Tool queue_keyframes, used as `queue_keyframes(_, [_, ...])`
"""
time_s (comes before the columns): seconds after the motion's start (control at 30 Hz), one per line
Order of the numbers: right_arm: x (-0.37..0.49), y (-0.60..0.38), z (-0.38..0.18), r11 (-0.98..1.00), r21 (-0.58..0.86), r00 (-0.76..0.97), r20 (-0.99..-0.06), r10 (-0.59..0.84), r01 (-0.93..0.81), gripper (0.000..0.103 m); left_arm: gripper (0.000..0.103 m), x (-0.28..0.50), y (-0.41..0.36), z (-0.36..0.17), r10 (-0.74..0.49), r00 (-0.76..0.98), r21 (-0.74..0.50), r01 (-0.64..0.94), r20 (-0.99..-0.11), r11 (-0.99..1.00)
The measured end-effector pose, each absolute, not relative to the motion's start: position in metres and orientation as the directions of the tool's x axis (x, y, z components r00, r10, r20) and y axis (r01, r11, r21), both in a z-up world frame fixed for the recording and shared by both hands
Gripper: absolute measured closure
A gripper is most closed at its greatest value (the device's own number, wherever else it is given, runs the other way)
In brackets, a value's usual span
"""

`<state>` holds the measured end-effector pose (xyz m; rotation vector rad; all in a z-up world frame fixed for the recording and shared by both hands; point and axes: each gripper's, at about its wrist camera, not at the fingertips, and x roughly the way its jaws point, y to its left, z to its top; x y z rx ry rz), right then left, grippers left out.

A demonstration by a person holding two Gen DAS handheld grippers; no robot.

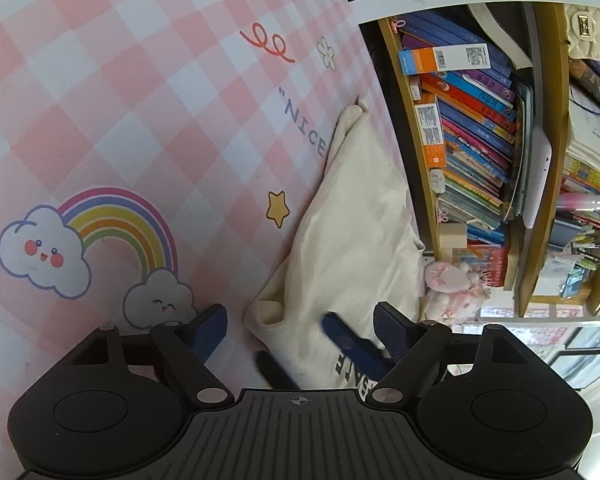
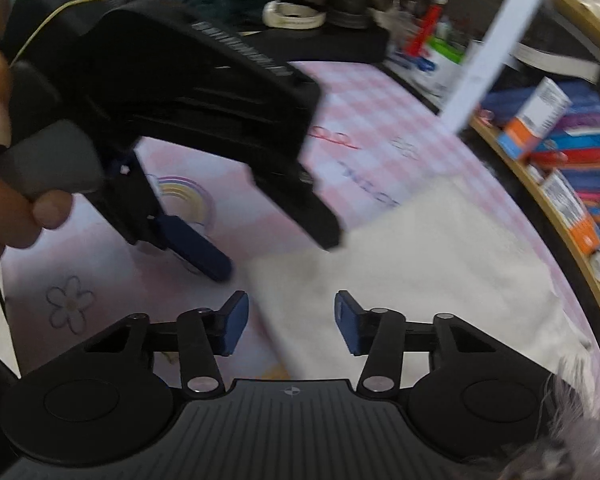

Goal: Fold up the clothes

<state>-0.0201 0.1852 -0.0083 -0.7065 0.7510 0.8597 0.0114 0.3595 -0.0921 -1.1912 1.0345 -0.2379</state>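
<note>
A cream garment [image 1: 348, 232] lies folded into a long strip along the right edge of the pink checked table mat [image 1: 120, 100]; dark lettering shows at its near end. My left gripper [image 1: 300, 330] is open, its fingers straddling the garment's near corner just above the mat. In the right wrist view the same garment [image 2: 440, 264] lies ahead and to the right. My right gripper [image 2: 290, 318] is open and empty over the garment's near left edge. The left gripper's body [image 2: 172, 92], held by a hand, hovers above the mat at upper left, and one blue right finger [image 1: 348, 338] shows in the left wrist view.
A wooden bookshelf [image 1: 472, 140] packed with books stands right against the table's right edge. A pink plush toy [image 1: 452, 284] sits at its foot. Clutter and a black box [image 2: 320, 36] lie at the table's far end.
</note>
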Motion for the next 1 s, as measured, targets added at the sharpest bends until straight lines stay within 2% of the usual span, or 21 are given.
queue_keyframes(0.03, [-0.019,0.188,-0.012,0.462,-0.237,0.435,-0.813,0.388,-0.855,0.066,0.016,0.012,0.360,-0.092,-0.649,0.543,-0.846,-0.346,-0.533,0.406])
queue_keyframes(0.17, [-0.011,0.191,-0.020,0.477,-0.234,0.433,-0.825,0.363,-0.847,0.091,0.015,0.018,0.359,-0.094,-0.664,0.528,-0.848,-0.346,-0.529,0.401])
queue_keyframes(0.2, [-0.010,0.188,-0.016,0.490,-0.224,0.434,-0.822,0.370,-0.842,0.093,0.015,0.020,0.359,-0.094,-0.668,0.523,-0.848,-0.347,-0.529,0.400])
queue_keyframes(0.33, [-0.008,0.175,0.009,0.555,-0.193,0.465,-0.788,0.404,-0.809,0.094,0.015,0.028,0.355,-0.098,-0.696,0.510,-0.861,-0.343,-0.506,0.375])
queue_keyframes(0.5, [-0.005,0.166,0.026,0.592,-0.174,0.482,-0.772,0.414,-0.787,0.094,0.015,0.047,0.336,-0.100,-0.768,0.488,-0.907,-0.286,-0.416,0.310])
queue_keyframes(0.77, [0.000,0.154,0.033,0.653,-0.079,0.454,-0.781,0.429,-0.753,0.094,0.018,0.065,0.315,-0.104,-0.807,0.453,-0.922,-0.261,-0.379,0.286])
queue_keyframes(0.87, [0.002,0.147,0.031,0.674,-0.025,0.431,-0.786,0.443,-0.738,0.094,0.018,0.065,0.316,-0.107,-0.801,0.461,-0.920,-0.266,-0.383,0.286])
queue_keyframes(0.93, [0.001,0.141,0.033,0.694,0.006,0.426,-0.785,0.449,-0.720,0.078,0.021,0.065,0.317,-0.108,-0.796,0.465,-0.919,-0.269,-0.387,0.290])
queue_keyframes(0.97, [0.001,0.136,0.034,0.705,0.014,0.430,-0.784,0.448,-0.709,0.065,0.022,0.064,0.318,-0.108,-0.796,0.467,-0.919,-0.266,-0.386,0.289])
queue_keyframes(1.0, [0.001,0.131,0.036,0.717,0.021,0.436,-0.782,0.446,-0.697,0.063,0.022,0.064,0.318,-0.108,-0.795,0.470,-0.920,-0.264,-0.384,0.289])
